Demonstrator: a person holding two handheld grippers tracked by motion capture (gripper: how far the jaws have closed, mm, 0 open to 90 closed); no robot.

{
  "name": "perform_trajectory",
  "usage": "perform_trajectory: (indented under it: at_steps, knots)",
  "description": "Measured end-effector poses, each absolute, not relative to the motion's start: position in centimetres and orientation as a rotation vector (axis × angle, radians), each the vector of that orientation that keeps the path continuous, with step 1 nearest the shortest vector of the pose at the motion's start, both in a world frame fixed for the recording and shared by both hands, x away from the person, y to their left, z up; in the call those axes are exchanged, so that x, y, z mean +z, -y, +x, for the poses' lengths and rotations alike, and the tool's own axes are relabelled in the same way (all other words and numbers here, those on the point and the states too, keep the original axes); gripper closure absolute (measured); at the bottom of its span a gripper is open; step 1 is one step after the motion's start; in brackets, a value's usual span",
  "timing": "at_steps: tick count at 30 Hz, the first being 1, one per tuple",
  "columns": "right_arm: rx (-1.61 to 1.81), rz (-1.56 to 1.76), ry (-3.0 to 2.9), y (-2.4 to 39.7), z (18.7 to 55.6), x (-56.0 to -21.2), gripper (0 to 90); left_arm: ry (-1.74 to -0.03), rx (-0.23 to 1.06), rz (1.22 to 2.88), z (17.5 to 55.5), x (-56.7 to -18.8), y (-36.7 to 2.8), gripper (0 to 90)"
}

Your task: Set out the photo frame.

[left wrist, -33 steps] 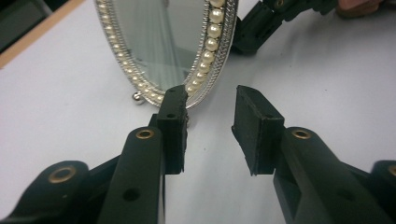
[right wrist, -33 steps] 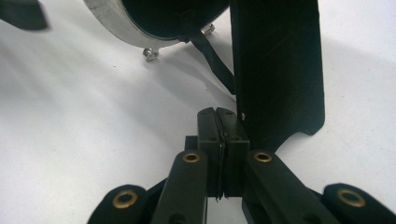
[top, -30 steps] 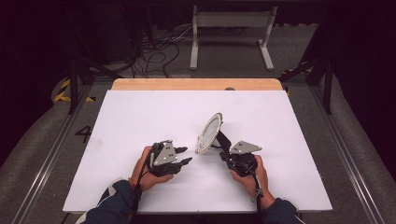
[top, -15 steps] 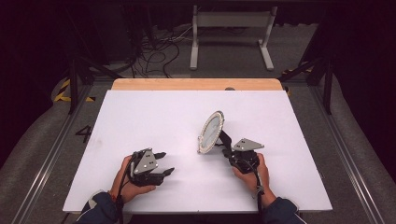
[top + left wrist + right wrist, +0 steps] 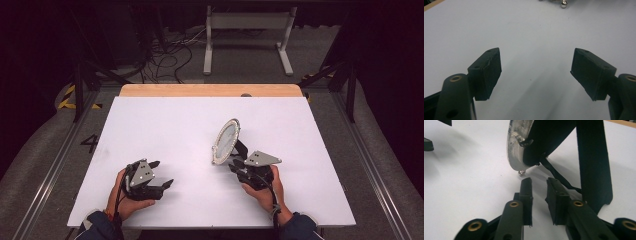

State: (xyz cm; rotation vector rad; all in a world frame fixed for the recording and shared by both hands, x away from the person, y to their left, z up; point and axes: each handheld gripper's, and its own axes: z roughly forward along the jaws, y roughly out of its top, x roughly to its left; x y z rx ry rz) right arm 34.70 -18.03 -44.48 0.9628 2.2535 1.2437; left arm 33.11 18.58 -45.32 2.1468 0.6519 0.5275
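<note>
- My right gripper point(image 5: 239, 161) sits just behind the oval silver-framed standing mirror point(image 5: 226, 141), fingers point(image 5: 526, 187) just parting, released, nothing between them.
- Mirror stands upright on its black easel prop point(image 5: 594, 162), mid white surface point(image 5: 165, 125).
- My left gripper point(image 5: 161, 174) is well apart near the front edge, fingers point(image 5: 486, 72) just opening wide, empty.

White table top point(image 5: 165, 125); wooden strip point(image 5: 210, 90) behind; cables point(image 5: 167, 55), perhaps grey stand point(image 5: 247, 35).

Looked like a lab recording rig: white counter point(image 5: 165, 130) on grey carpet, cables point(image 5: 165, 55) tangled behind it, a metal stand point(image 5: 248, 30) beyond, black surroundings.
</note>
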Motion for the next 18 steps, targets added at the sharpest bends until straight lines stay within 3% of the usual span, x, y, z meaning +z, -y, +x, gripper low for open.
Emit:
perform_trajectory:
  at_steps: [10, 18]
  knots:
    - [1.256, 1.006, -2.249, 15.9, 35.1, -44.8, 51.9, -0.656, 0.528, 2.155, 33.2, -45.5, -18.6, 25.3]
    - [1.293, 1.09, -2.188, 15.4, 35.9, -44.5, 45.1, -0.65, 0.517, 2.173, 33.3, -45.7, -18.4, 25.2]
